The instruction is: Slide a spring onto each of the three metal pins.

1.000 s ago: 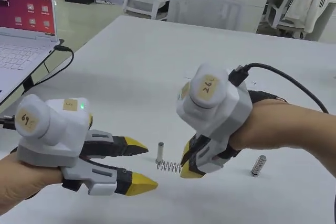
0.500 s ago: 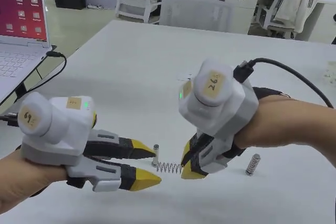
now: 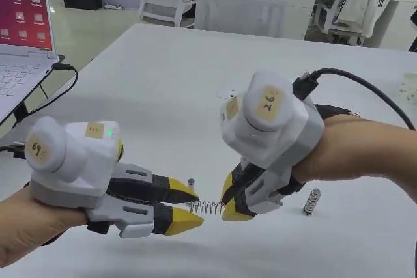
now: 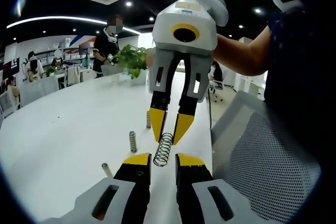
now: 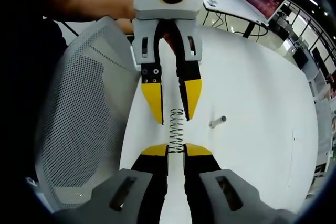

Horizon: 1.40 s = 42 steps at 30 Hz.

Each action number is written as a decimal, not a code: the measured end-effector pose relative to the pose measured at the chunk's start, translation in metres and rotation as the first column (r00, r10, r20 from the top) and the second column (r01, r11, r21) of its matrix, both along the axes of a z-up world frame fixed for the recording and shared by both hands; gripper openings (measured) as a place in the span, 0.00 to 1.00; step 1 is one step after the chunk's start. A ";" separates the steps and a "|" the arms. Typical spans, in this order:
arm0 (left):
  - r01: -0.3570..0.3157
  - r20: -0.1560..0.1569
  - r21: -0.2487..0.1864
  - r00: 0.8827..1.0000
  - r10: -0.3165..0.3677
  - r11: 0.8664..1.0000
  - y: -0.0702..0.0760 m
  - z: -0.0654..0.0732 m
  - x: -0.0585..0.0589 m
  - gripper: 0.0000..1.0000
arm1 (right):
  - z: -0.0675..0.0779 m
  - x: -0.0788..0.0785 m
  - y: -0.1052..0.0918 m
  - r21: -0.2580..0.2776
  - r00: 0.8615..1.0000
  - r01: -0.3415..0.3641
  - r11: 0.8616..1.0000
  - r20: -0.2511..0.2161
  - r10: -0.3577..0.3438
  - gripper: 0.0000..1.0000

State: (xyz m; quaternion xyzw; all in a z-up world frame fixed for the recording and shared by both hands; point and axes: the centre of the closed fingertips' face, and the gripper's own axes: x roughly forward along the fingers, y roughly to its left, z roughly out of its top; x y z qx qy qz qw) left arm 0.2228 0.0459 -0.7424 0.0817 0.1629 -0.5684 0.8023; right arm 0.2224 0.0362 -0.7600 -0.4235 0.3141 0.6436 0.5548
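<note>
A thin wire spring point(image 3: 207, 208) hangs level just above the white table, and my right gripper point(image 3: 228, 210) is shut on its right end. My left gripper point(image 3: 189, 206) is open, its yellow fingertips point(image 3: 185, 191) flanking the spring's free end. In the left gripper view the spring point(image 4: 164, 149) runs from my left gripper point(image 4: 164, 160) up to the right gripper point(image 4: 170, 128). In the right gripper view the spring point(image 5: 177, 128) sits in my right gripper point(image 5: 176, 150), with the left gripper point(image 5: 173, 103) opposite. A bare metal pin point(image 3: 191, 183) stands just behind the spring. Another pin carrying a spring point(image 3: 312, 201) stands to the right.
A laptop point(image 3: 19, 24) with a black cable point(image 3: 55, 89) sits at the table's left edge. A grey mesh chair point(image 3: 241, 14) stands past the far edge. The right gripper's black cord point(image 3: 365, 92) trails over the person's forearm. A second sprung pin point(image 4: 133, 141) stands left of the grippers.
My left gripper has moved right, so its open tips now flank the spring's free end. The right gripper still holds the spring in much the same place.
</note>
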 end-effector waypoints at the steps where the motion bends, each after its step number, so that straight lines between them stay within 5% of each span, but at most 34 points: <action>1: 0.002 0.002 -0.001 1.000 -0.002 1.000 0.000 0.000 0.000 0.07 | 0.000 0.000 0.000 0.001 1.000 -0.002 1.000 0.003 0.002 0.08; 42: 0.029 0.002 -0.008 1.000 -0.029 1.000 -0.001 -0.002 -0.007 0.02 | -0.002 -0.002 -0.002 0.011 1.000 -0.007 1.000 -0.011 0.007 0.10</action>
